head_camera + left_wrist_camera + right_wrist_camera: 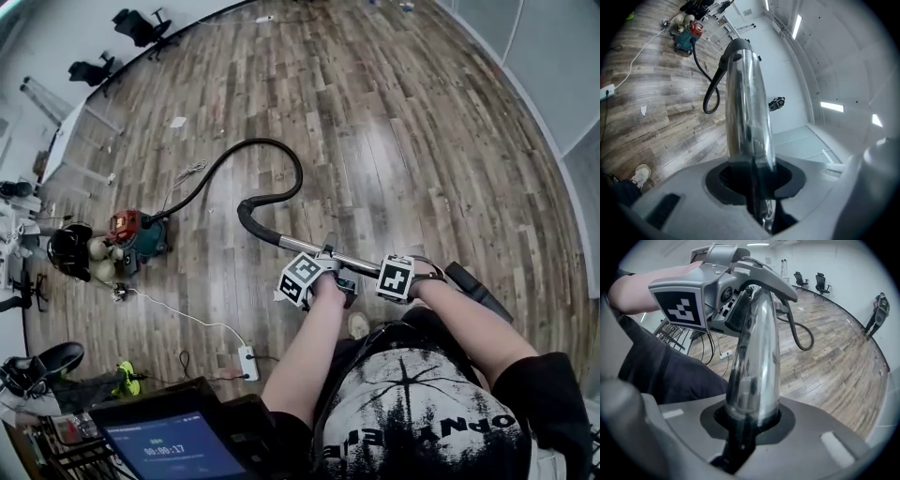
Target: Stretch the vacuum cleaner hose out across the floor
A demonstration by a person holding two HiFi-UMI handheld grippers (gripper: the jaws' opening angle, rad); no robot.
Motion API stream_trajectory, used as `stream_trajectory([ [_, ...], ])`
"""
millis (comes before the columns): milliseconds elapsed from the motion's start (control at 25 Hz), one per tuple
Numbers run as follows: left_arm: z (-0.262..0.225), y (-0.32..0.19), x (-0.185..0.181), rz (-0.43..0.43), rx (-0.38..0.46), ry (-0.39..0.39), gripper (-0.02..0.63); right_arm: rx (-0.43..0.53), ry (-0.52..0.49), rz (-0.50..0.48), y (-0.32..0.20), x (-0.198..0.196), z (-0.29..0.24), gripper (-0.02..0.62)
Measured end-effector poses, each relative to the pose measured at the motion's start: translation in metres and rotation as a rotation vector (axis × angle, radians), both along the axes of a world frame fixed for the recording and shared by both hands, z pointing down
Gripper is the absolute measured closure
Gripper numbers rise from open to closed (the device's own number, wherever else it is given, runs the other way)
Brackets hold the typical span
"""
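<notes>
I am clamping my left gripper (754, 187) and right gripper (745, 423) side by side onto the metal tube (361, 263), well apart from the vacuum cleaner (136, 234), the black hose (281, 155) looping back to it across the floor (422, 141).

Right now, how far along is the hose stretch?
Done: the left gripper and right gripper are both clamped on the chrome wand, held above the floor. In hand: the wand, with the black hose trailing from it. Left: the hose bends in a loose curve back to the vacuum cleaner, so it is not yet pulled straight across the floor.
</notes>
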State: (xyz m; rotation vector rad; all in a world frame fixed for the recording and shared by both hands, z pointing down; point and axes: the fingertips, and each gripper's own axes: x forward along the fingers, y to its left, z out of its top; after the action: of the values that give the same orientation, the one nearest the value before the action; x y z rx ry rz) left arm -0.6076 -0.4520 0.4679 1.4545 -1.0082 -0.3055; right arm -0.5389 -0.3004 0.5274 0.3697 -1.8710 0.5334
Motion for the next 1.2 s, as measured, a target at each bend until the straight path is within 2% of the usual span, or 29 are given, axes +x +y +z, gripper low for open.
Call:
stream_trajectory([
  [120,-0.004,-0.002,0.002,-0.037,0.010,-0.012,0.495,-0.034,0.027,-0.025,0.003,0.014,-0.003,0.514],
  [240,-0.009,0.017,0.025,-0.063,0.025,-0.019,0.494,-0.088,0.077,-0.039,0.028,0.055,-0.004,0.514],
  [360,-0.011,0.043,0.064,-0.102,0.040,-0.018,0.492,-0.059,-0.086,-0.093,0.046,0.067,-0.014,0.512],
  [520,-0.010,0.068,0.102,-0.179,0.047,-0.006,0.494,-0.022,-0.039,-0.188,0.058,0.124,-0.009,0.512],
  [720,-0.004,0.095,0.117,-0.252,-0.004,-0.011,0.494,-0.032,-0.027,-0.289,0.073,0.152,-0.006,0.512],
  [840,-0.003,0.119,0.129,-0.281,-0.022,-0.021,0.494,-0.062,-0.022,-0.316,0.097,0.172,-0.006,0.512],
  [920,-0.006,0.126,0.131,-0.292,-0.026,-0.023,0.494,-0.098,0.022,-0.319,0.107,0.185,-0.007,0.512],
  [1200,0.000,0.147,0.117,-0.321,-0.018,-0.008,0.497,-0.110,0.022,-0.335,0.127,0.174,-0.001,0.511],
])
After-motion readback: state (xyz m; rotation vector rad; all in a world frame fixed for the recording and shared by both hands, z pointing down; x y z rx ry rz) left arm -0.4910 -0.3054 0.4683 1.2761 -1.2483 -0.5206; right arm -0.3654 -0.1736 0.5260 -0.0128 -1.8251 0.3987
